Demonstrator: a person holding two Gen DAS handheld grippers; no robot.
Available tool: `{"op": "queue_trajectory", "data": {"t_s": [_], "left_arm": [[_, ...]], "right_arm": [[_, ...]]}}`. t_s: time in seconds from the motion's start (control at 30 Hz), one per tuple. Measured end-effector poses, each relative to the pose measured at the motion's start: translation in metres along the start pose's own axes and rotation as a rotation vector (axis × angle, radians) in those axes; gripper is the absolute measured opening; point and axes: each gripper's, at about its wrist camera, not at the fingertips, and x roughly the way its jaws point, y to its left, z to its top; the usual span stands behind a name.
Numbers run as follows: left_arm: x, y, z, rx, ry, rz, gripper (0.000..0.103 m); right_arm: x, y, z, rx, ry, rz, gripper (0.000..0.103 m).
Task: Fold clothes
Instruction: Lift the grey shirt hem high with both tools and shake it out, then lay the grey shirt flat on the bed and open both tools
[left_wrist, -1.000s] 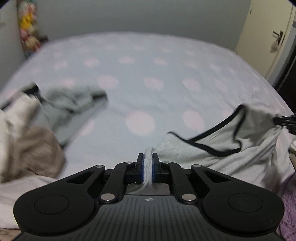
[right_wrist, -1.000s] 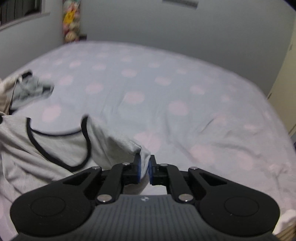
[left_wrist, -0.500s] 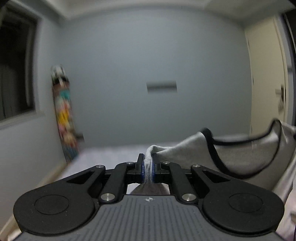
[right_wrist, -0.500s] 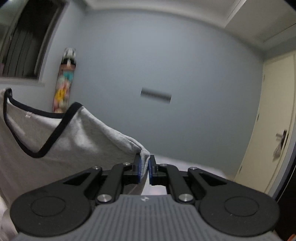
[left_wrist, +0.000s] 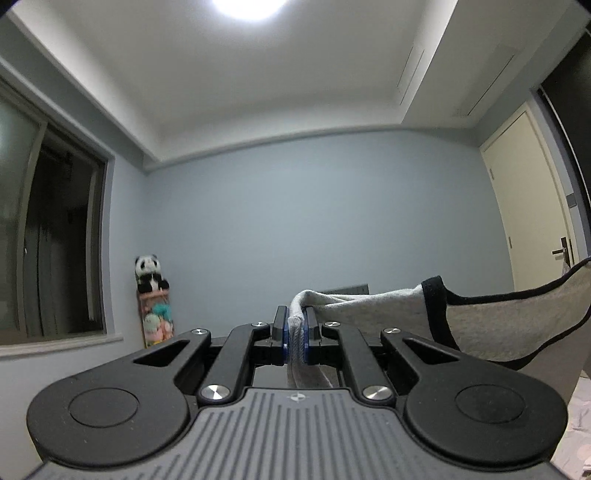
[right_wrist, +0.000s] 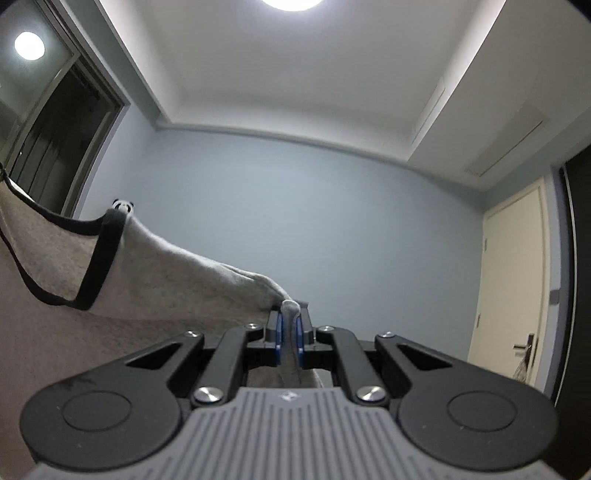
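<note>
Left wrist: left gripper (left_wrist: 295, 338) pinched on grey shirt (left_wrist: 498, 325), cloth stretched off rightward, held aloft toward the wall. Right wrist: right gripper (right_wrist: 289, 341) clamped on grey shirt (right_wrist: 155, 280), cloth stretched off leftward; garment spanned between both, equally near.

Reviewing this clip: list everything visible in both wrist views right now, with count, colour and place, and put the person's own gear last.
garment: 1, grey with black trim, stretched in the air between the two grippers
plush panda: 1, black and white, atop a hanging toy holder by the far wall, left
toy holder: 1, pink with colourful toys, below the panda
window: 1, dark, left wall
door: 1, cream, right wall
ceiling light: 1, white, overhead
bedding: pale, lower right corner of the left view
left gripper: 1, black, blue pads, shut on the garment
right gripper: 1, black, blue pads, shut on the garment
</note>
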Motion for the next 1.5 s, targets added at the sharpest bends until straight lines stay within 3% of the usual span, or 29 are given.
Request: {"op": "queue_trajectory", "data": {"t_s": [0.13,0.27,0.47,0.67,0.87,1.1,1.23,1.33,1.5], "left_arm": [[0.002,-0.002,-0.008,0.008,0.014,-0.016,0.005],[0.012,0.001,-0.021,0.033,0.058,-0.034,0.005],[0.054,0.012,-0.059,0.037,0.179,-0.055,0.005],[0.127,0.004,-0.115,0.03,0.321,-0.067,0.005],[0.225,-0.012,-0.19,0.05,0.48,-0.074,0.005],[0.342,-0.042,-0.307,0.043,0.679,-0.073,0.005],[0.376,-0.059,-0.359,0.074,0.761,-0.084,0.005],[0.397,-0.069,-0.398,0.083,0.827,-0.089,0.005],[0.422,-0.085,-0.456,0.078,0.948,-0.087,0.006]], "right_arm": [[-0.013,0.002,-0.001,-0.011,-0.011,-0.014,0.008],[-0.007,0.005,-0.015,-0.005,0.046,-0.007,0.009],[0.027,0.007,-0.054,0.007,0.156,0.01,0.009],[0.097,0.023,-0.105,0.0,0.286,0.039,0.009],[0.195,0.056,-0.177,-0.034,0.45,0.072,0.009],[0.315,0.082,-0.286,-0.074,0.628,0.091,0.009],[0.368,0.096,-0.354,-0.087,0.73,0.085,0.009],[0.385,0.107,-0.404,-0.087,0.796,0.093,0.009],[0.41,0.118,-0.453,-0.055,0.894,0.116,0.01]]}}
